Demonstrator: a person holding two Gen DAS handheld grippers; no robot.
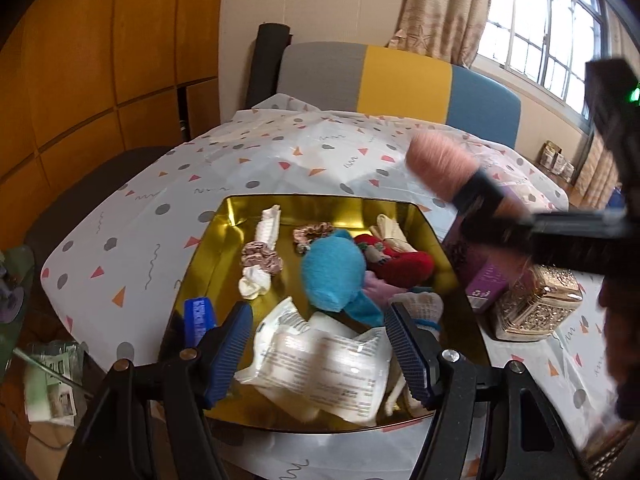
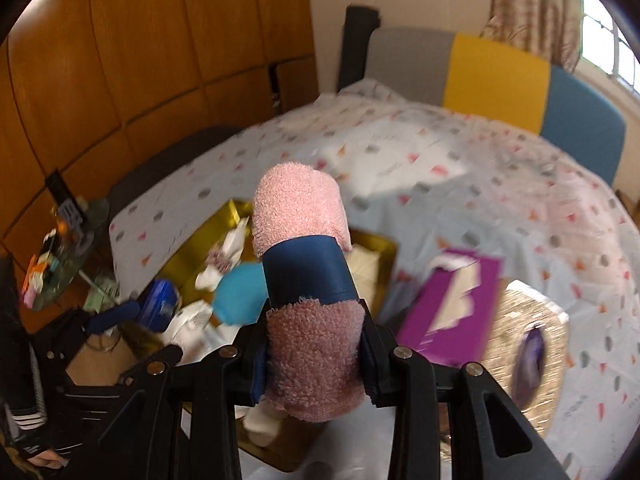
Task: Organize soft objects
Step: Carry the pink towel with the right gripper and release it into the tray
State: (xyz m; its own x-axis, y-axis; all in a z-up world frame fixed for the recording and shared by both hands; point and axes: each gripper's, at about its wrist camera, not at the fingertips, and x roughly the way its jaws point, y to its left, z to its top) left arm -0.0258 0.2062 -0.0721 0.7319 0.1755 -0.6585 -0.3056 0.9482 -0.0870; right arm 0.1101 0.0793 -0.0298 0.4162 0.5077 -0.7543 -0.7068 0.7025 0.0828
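A gold tin tray (image 1: 224,248) on the table holds soft things: a blue plush (image 1: 332,272), a red plush (image 1: 404,264), pink scrunchies (image 1: 260,260), white socks (image 1: 268,224) and a white plastic packet (image 1: 320,364). My left gripper (image 1: 320,344) is open just above the packet, at the tray's near end. My right gripper (image 2: 316,356) is shut on a rolled pink towel (image 2: 300,208) with a dark blue band, held in the air above the tray (image 2: 376,248). The towel also shows in the left wrist view (image 1: 436,164).
A purple box (image 2: 452,304) and a glittery gold box (image 1: 536,304) stand right of the tray. The table has a white patterned cloth (image 1: 280,152). A grey, yellow and blue chair back (image 1: 400,76) is at the far edge. A cluttered side table (image 2: 52,264) stands left.
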